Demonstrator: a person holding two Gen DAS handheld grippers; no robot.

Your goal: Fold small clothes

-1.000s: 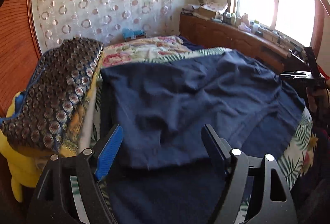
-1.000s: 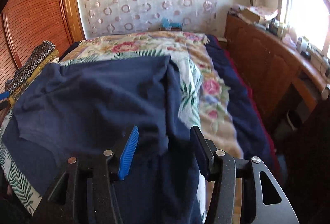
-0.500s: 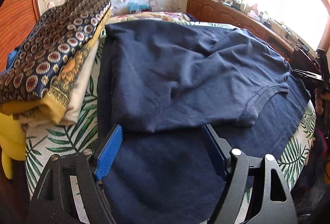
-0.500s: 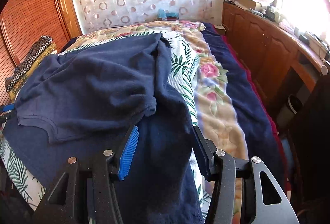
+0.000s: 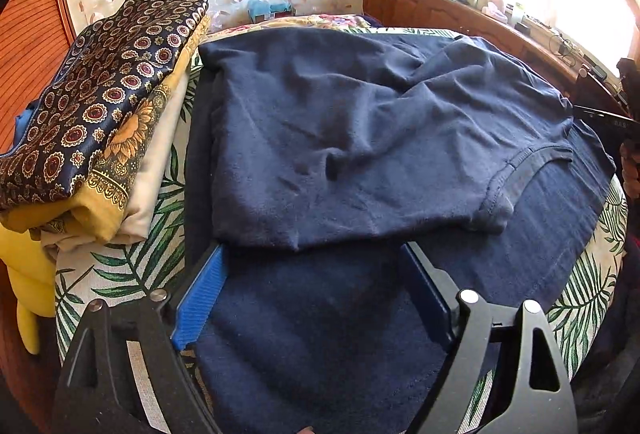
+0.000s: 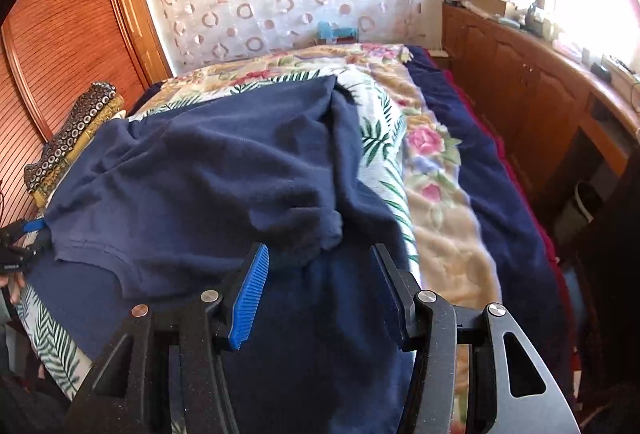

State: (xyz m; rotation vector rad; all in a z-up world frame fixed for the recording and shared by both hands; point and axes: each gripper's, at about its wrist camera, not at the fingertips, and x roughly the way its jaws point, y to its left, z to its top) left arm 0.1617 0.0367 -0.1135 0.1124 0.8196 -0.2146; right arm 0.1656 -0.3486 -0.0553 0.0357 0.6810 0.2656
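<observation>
Folding the navy T-shirt (image 5: 360, 154) on the bed (image 6: 436, 234): I judge the first fold made, its top half laid back over the lower, sleeve and hem untidy. My left gripper (image 5: 316, 294) has just been opening, nothing clamped; my right gripper (image 6: 320, 290) stands apart, gripping nothing. Further folds and the folded pile (image 5: 100, 106) remain

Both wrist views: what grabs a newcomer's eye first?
The navy shirt, folded over itself, spread across the near end of the bed. Next, the stack of patterned folded cloths at its left edge, then the blue-padded left tool open just above the shirt.
</observation>
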